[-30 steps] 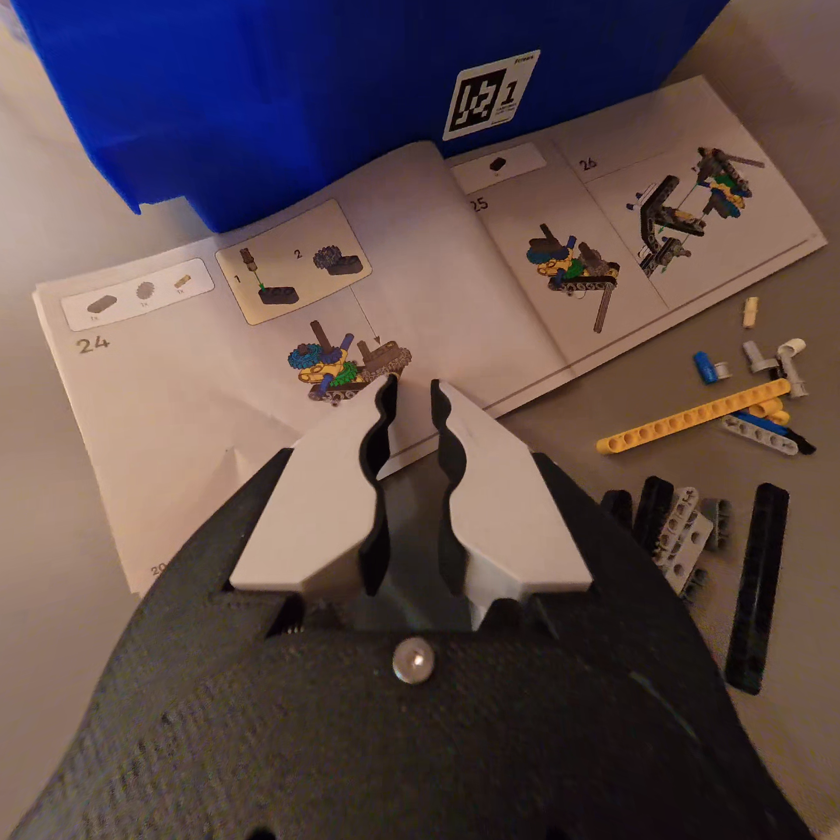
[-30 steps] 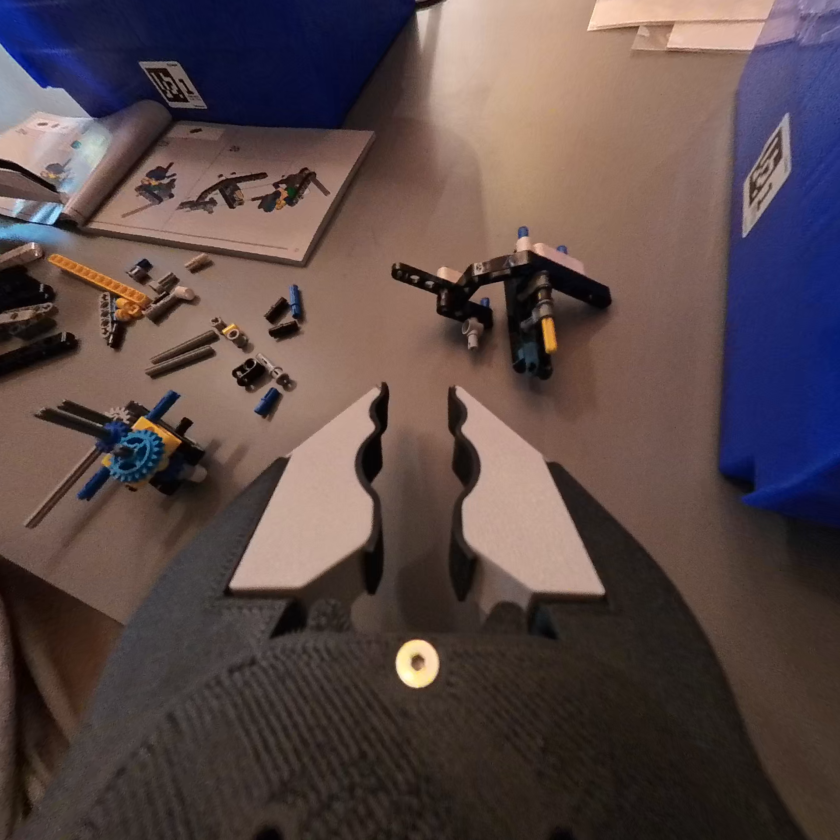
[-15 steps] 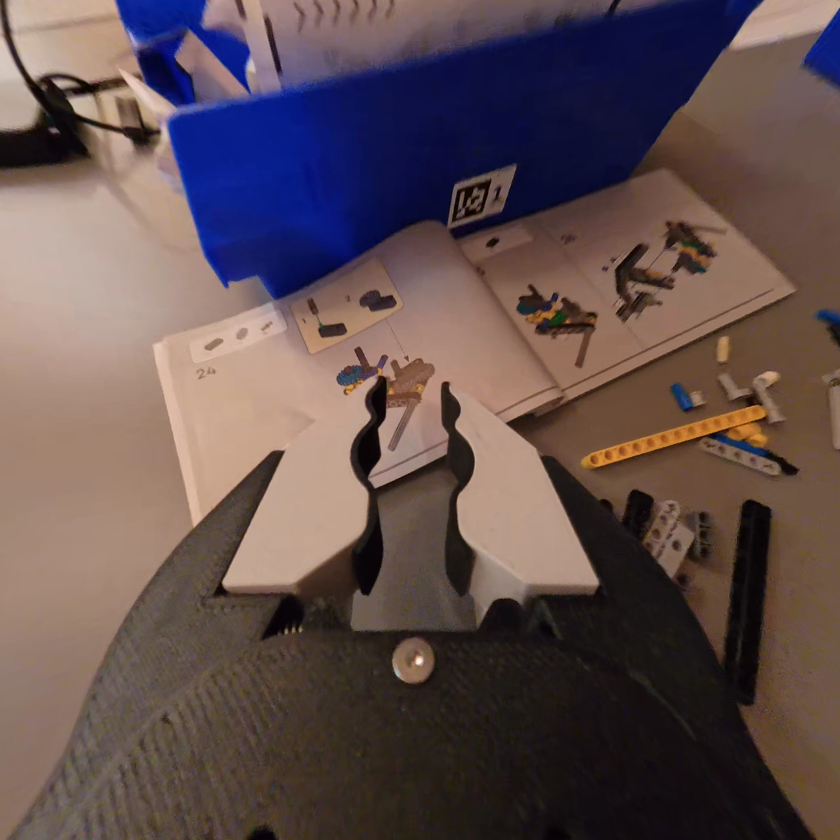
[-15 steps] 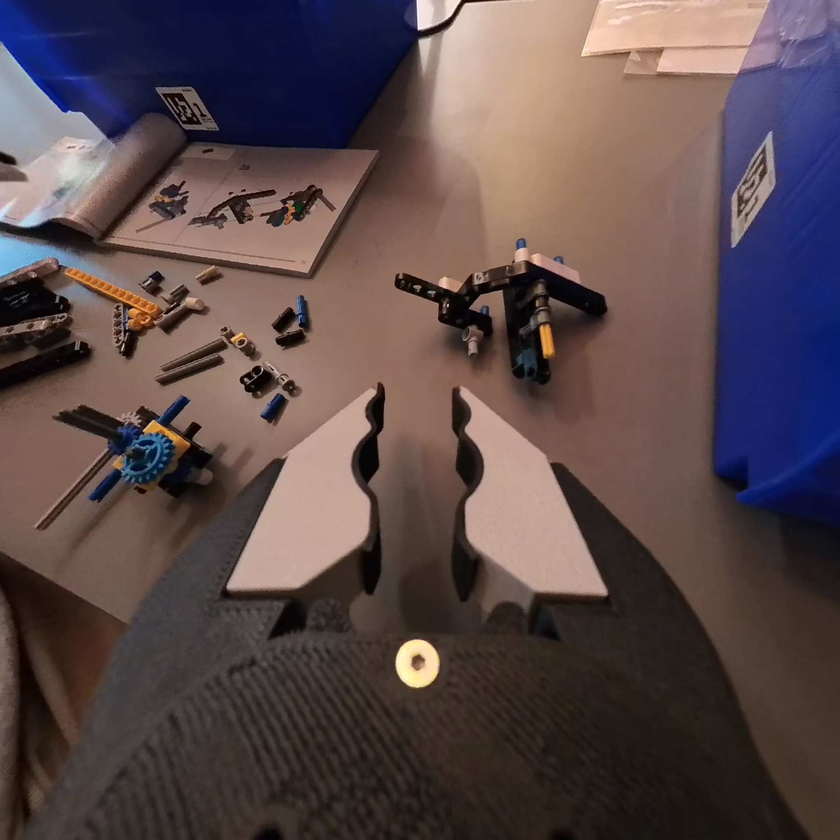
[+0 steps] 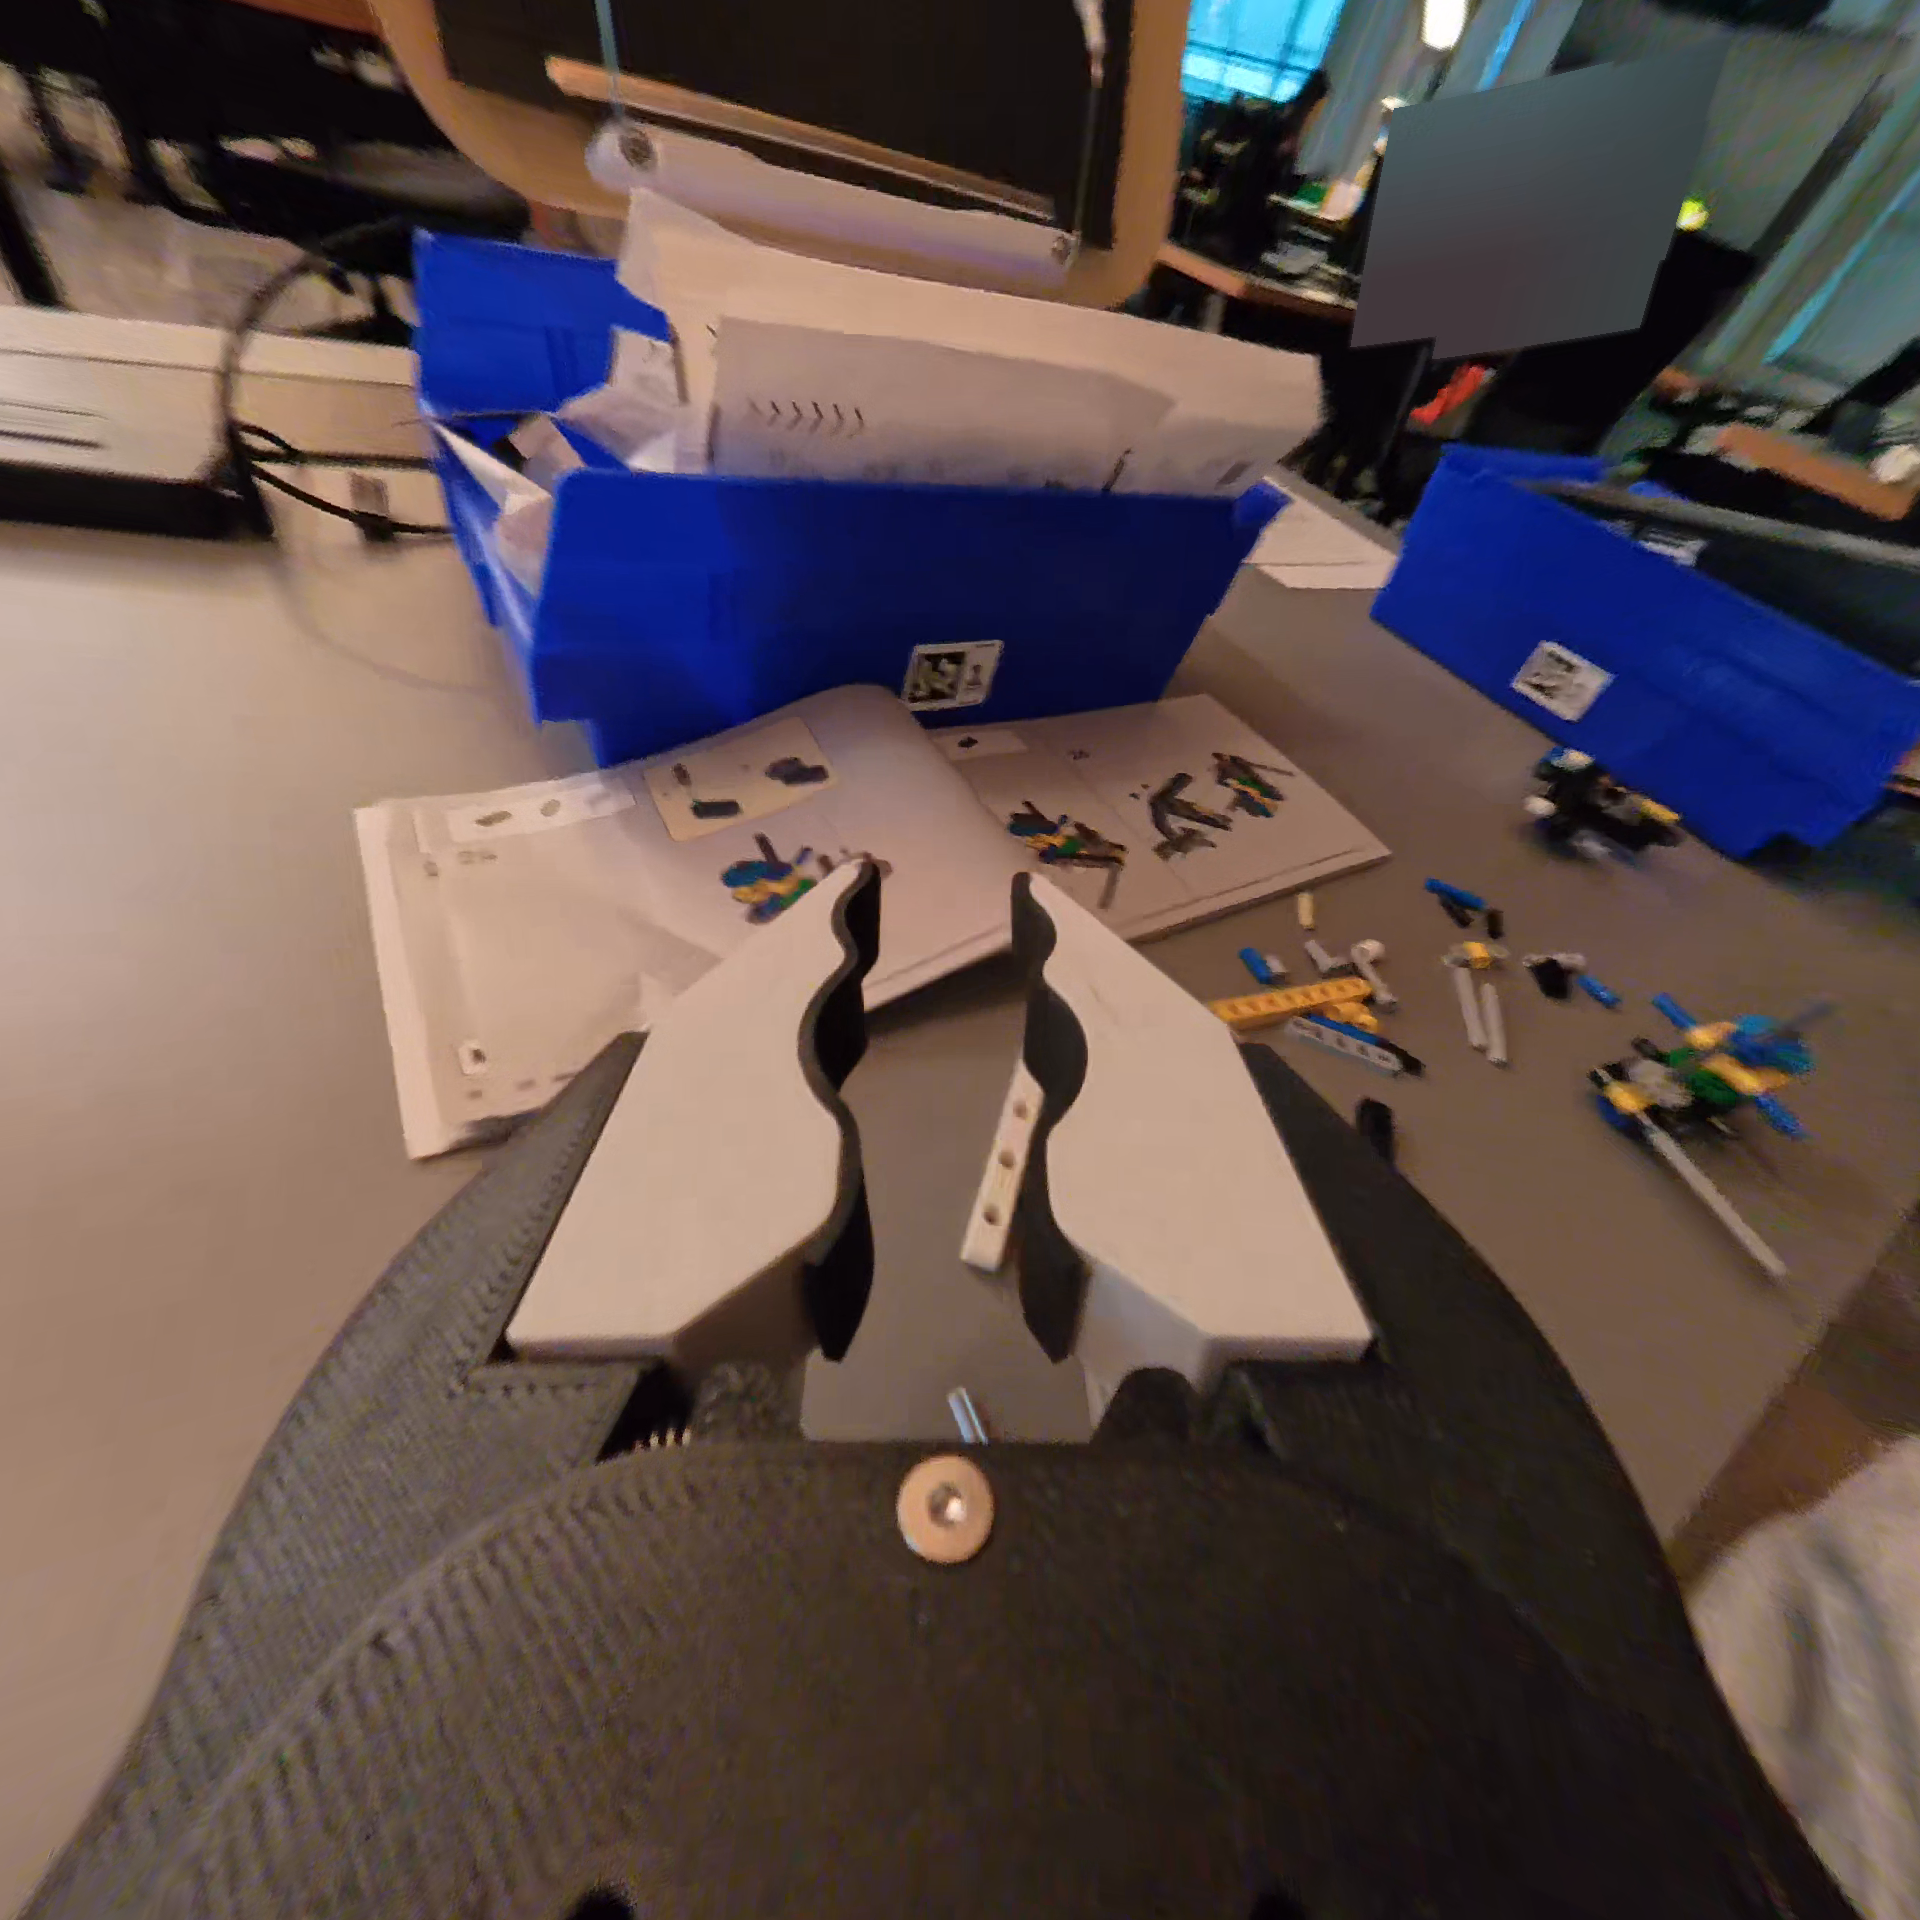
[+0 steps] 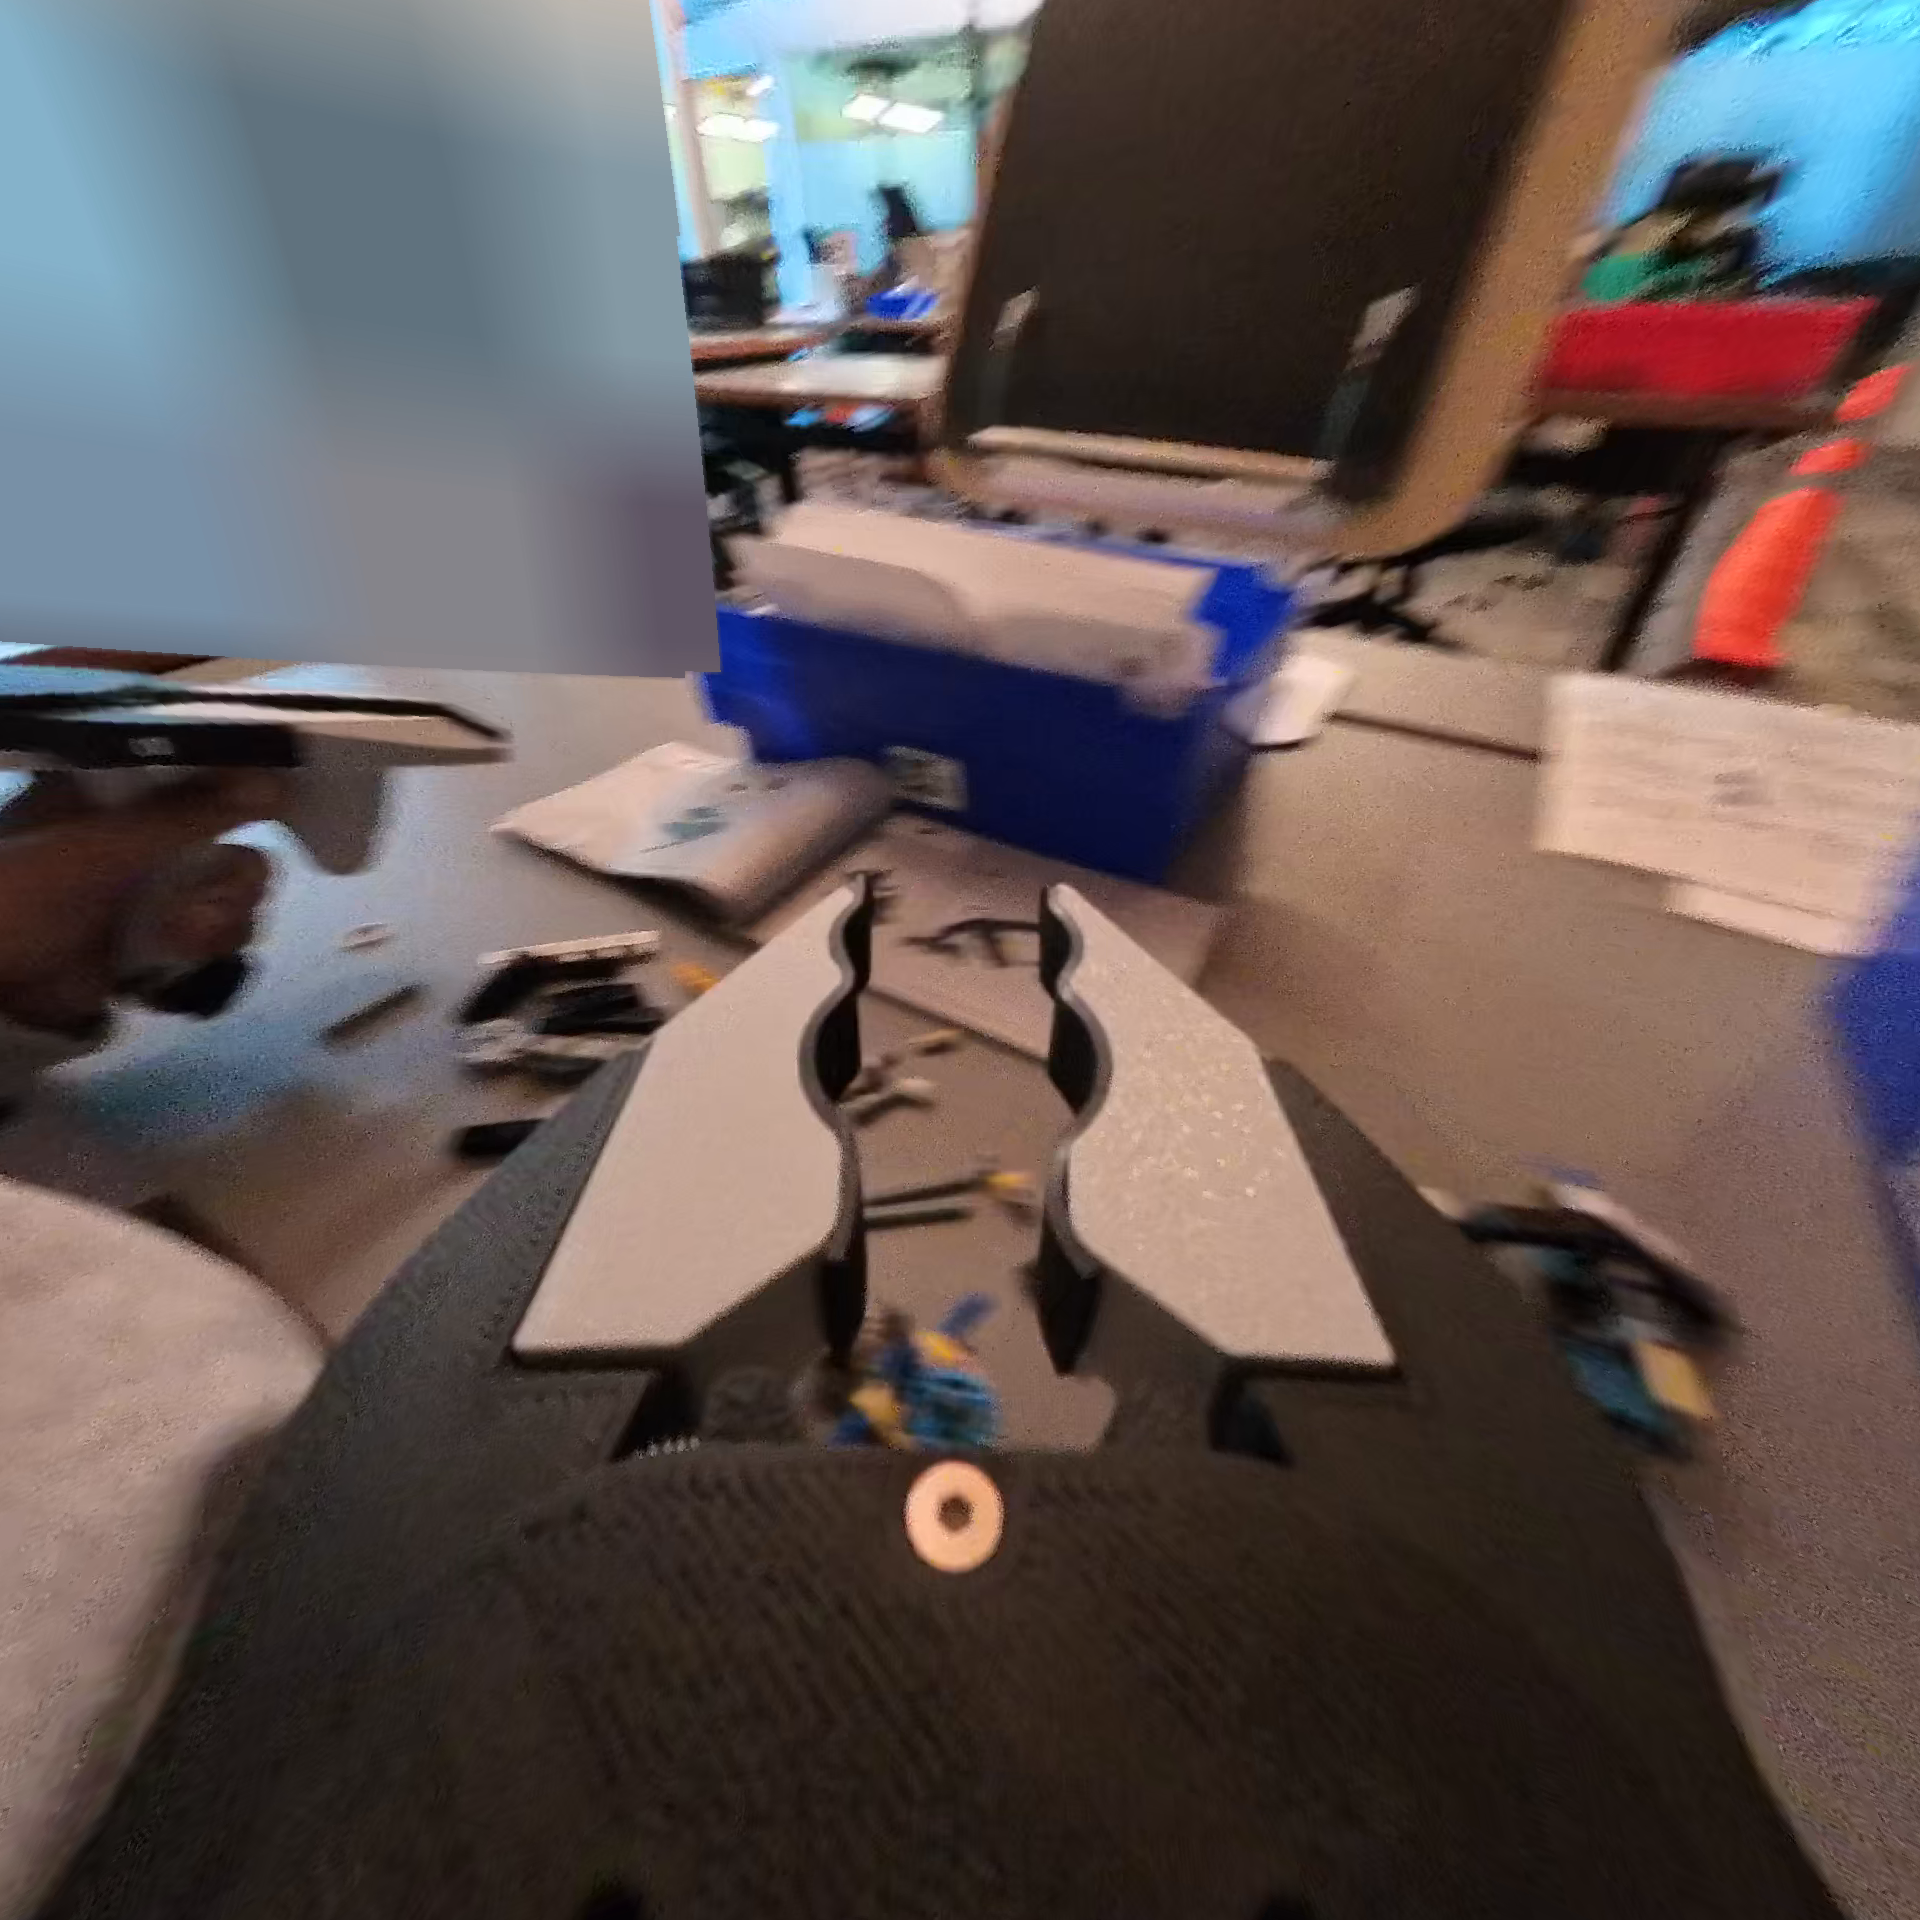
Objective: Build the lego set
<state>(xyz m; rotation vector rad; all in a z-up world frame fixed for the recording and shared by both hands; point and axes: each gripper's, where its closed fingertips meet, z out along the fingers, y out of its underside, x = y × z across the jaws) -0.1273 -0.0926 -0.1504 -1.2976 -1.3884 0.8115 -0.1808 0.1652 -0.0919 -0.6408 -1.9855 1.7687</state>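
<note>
My left gripper (image 5: 945,888) is open and empty, held above the table just short of the open instruction booklet (image 5: 831,831). A white beam (image 5: 1003,1174) lies on the table below, seen between its fingers. Loose Lego pieces (image 5: 1340,997) lie to its right, then a blue and yellow gear assembly (image 5: 1704,1081) and a black assembly (image 5: 1590,805) farther back. My right gripper (image 6: 958,899) is open and empty in a blurred view. The gear assembly (image 6: 914,1382) shows below its fingers, the black assembly (image 6: 1600,1299) to its right, and black beams (image 6: 561,1018) to its left.
A blue bin (image 5: 883,613) stuffed with papers stands behind the booklet, and a second blue bin (image 5: 1642,665) at the right. A loose paper sheet (image 6: 1714,810) lies at the far right. Cables (image 5: 312,488) trail at the back left. A grey sleeve (image 6: 104,1403) is near. The grippers' ends are close to 25 cm from one another. Measured from the fingertips, the black assembly (image 6: 1600,1299) is 20 cm or so from the right gripper and 40 cm from the left.
Both grippers have lifted and tilted up, so both views now take in the bins and the room beyond. The left gripper has drawn back from the booklet and opened wider. Neither holds anything.
</note>
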